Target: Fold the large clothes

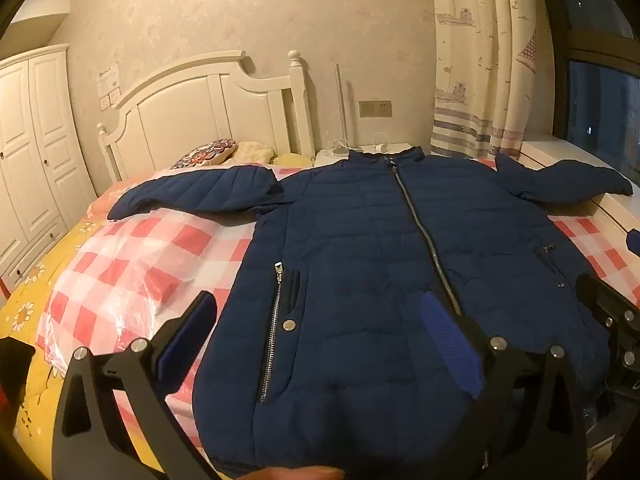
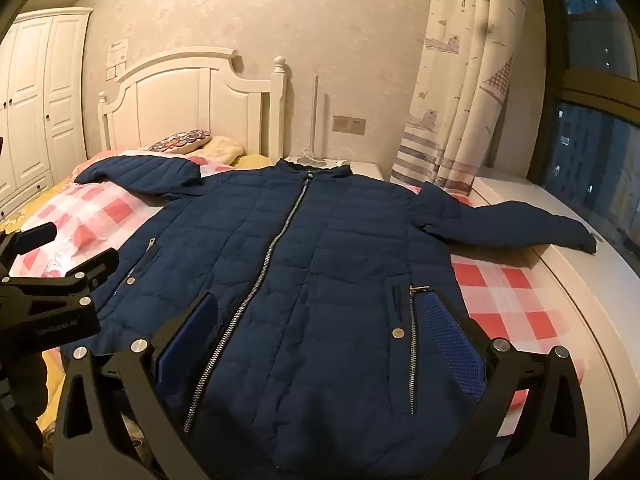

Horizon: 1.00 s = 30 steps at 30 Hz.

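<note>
Navy quilted zip-front jacket (image 1: 360, 248) lies flat, front up, sleeves spread, on the red-and-white checked bed cover (image 1: 132, 264). Left gripper (image 1: 320, 316) and right gripper (image 2: 324, 316) hover above its hem, both released, grasping nothing.

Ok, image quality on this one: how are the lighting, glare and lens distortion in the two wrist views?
Left wrist view: dim warm indoor light, the navy jacket nearly featureless, glare on the clear plastic sheet, strong fisheye bending of the wardrobe, black corners. Right wrist view: same orange cast, dark window, curtain bowed by the lens, the jacket's zip sharp enough.
</note>
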Available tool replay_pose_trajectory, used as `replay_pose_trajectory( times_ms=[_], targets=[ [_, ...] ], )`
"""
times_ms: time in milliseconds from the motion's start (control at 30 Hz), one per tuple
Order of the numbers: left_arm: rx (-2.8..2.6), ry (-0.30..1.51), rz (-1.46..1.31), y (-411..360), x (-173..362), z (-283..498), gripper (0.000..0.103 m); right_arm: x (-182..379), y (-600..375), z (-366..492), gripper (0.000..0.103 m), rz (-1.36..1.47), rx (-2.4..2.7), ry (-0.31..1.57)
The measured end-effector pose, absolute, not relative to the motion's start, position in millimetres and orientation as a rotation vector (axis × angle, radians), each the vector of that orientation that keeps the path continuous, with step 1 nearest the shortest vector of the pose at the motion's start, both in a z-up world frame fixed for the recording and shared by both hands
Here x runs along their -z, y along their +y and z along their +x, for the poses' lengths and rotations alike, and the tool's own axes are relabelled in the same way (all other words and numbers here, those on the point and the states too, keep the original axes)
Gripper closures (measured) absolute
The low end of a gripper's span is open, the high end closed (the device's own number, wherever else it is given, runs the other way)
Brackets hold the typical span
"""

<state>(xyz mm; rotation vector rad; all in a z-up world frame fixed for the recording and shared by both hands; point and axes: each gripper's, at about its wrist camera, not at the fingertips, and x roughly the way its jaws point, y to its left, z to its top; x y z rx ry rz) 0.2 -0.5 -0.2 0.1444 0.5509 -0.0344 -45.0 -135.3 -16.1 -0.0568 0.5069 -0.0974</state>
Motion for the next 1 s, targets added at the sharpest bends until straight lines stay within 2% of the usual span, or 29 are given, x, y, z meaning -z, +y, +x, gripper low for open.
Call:
replay_pose_trajectory(
  times_ms=[1000],
  targets=[
    [0.057,0.58,0.123,1.4,3.8,2.5,0.002,15.7,-133.4,-48.2,0.004,-0.033,0.07,0.501]
  ],
)
